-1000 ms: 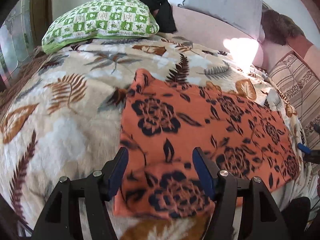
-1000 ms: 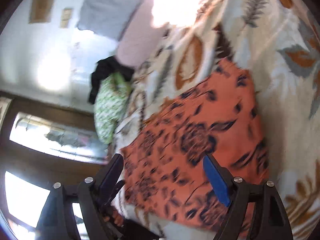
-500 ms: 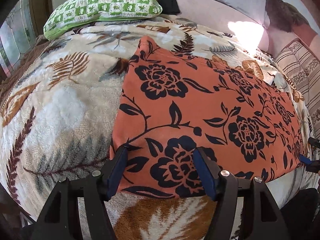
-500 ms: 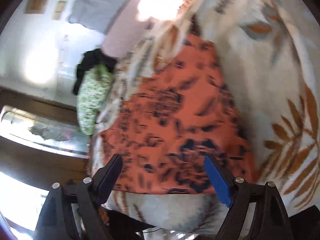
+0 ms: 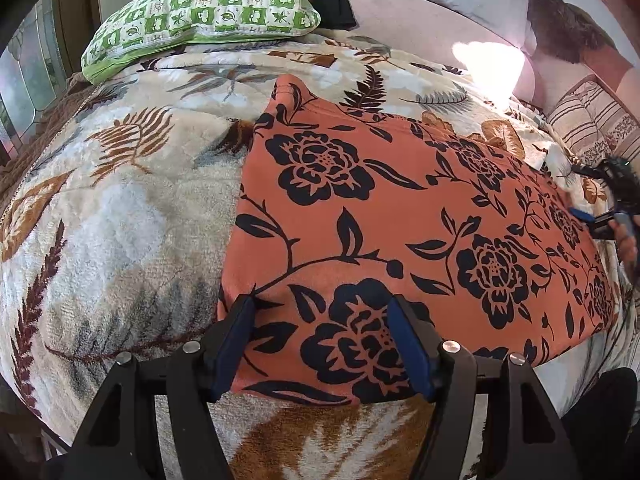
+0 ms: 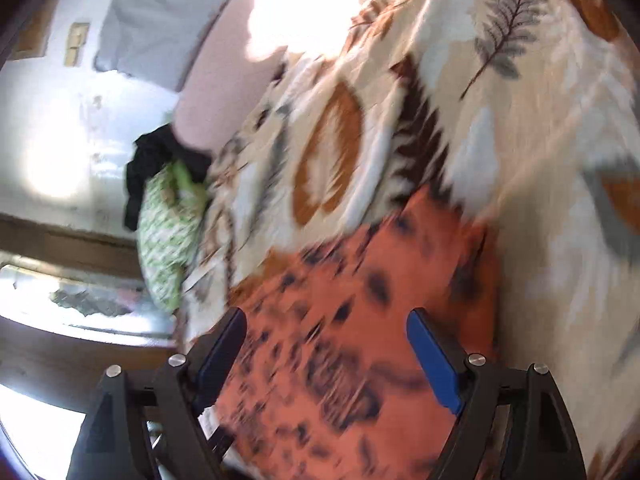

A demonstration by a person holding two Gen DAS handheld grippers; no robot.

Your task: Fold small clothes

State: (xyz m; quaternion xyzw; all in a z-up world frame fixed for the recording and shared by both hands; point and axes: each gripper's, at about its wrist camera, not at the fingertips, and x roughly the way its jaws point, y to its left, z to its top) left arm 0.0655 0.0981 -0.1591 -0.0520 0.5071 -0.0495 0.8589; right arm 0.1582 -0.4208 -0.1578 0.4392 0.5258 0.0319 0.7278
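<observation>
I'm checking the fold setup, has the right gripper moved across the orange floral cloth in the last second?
Yes. In its own view the right gripper has gone toward the cloth's far edge: more leaf-print blanket shows ahead, and the green pillow sits higher.

black frames, blue pads, silver screws

the left gripper (image 5: 322, 340) is a matte black angular frame with two fingers lined in blue pads (image 5: 234, 344) and round silver screw heads along its top. the right gripper (image 6: 326, 354) matches it: black struts with triangular cut-outs, bright blue pads (image 6: 430, 360), silver screws. seen from the left wrist, it looks small, black and blue.
</observation>
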